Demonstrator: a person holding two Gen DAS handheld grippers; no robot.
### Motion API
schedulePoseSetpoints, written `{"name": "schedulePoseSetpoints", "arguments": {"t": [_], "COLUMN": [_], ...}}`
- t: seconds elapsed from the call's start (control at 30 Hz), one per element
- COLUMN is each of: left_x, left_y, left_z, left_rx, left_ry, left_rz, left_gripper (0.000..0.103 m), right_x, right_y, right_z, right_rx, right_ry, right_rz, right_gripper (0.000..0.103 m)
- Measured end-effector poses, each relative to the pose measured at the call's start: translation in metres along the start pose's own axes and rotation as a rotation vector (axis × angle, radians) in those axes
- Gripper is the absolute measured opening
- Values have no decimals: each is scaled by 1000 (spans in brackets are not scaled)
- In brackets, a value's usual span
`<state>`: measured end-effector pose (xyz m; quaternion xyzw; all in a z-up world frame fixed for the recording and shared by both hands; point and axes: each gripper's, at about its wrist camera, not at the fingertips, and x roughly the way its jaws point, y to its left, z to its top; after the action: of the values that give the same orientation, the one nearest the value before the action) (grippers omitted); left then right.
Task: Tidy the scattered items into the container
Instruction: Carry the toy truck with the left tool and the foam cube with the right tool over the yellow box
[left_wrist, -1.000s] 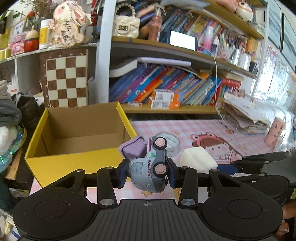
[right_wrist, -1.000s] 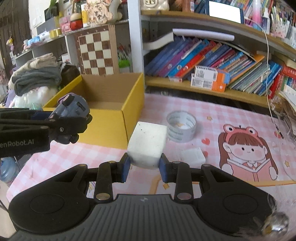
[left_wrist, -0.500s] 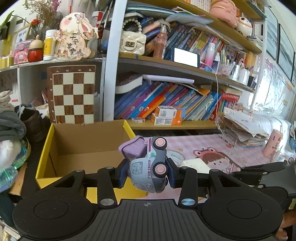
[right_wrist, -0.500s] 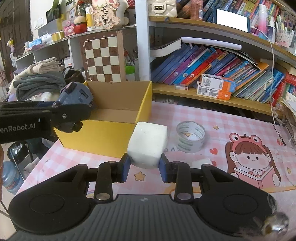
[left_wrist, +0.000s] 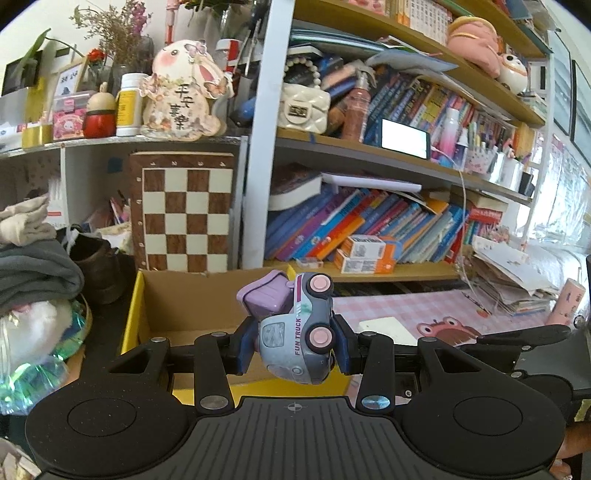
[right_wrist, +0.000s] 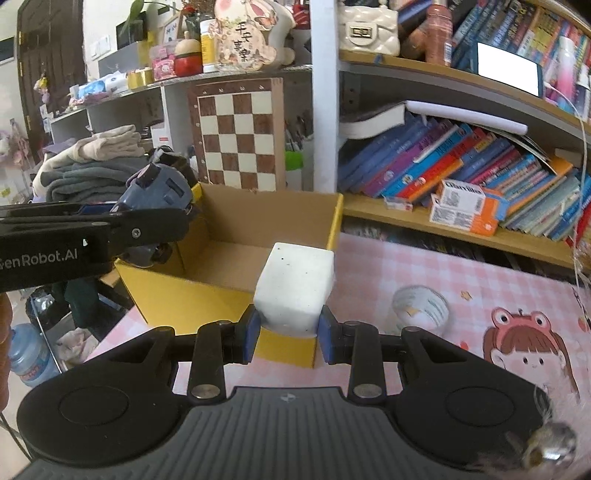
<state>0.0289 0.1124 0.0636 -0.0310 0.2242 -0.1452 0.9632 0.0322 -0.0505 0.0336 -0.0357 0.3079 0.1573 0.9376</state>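
My left gripper (left_wrist: 295, 350) is shut on a grey-and-purple toy truck (left_wrist: 295, 328) marked FUN TRUCK, held above the near wall of the yellow cardboard box (left_wrist: 133, 325). The truck also shows in the right wrist view (right_wrist: 159, 192), over the box's left side. My right gripper (right_wrist: 288, 338) is shut on a white foam cube (right_wrist: 295, 288), held above the box's near right corner (right_wrist: 288, 350). The box interior (right_wrist: 236, 258) looks empty. A roll of clear tape (right_wrist: 421, 310) lies on the pink checked table.
A pink checked mat with a cartoon girl (right_wrist: 524, 350) covers the table. A chessboard (right_wrist: 240, 136) and bookshelves (right_wrist: 461, 170) stand behind the box. Folded clothes (right_wrist: 96, 166) pile at the left. A pink cup (left_wrist: 565, 302) stands at the far right.
Both grippers have risen and moved forward toward the box, each keeping its item. The box now sits lower and closer under the fingers in both views.
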Motion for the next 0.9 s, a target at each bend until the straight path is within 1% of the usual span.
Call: {"name": "schedulePoseSetpoints", "arguments": {"t": [0.23, 0.4, 0.67, 0.9], "left_x": [11, 20, 34, 52], "left_y": [14, 20, 29, 38], "left_z": [8, 11, 15, 20], "left_rx": [-14, -17, 4, 14], "left_ry": [-2, 4, 21, 33], "left_rz": [21, 32, 64, 100], "left_gripper": [41, 41, 41, 41], "right_x": [15, 26, 44, 61], "right_y": [6, 8, -2, -5], "right_z": [16, 25, 46, 67], "right_rx": [-9, -17, -10, -31], "right_ry": [-13, -3, 55, 48], "right_rz": [15, 16, 46, 41], "right_gripper": [31, 31, 31, 31]}}
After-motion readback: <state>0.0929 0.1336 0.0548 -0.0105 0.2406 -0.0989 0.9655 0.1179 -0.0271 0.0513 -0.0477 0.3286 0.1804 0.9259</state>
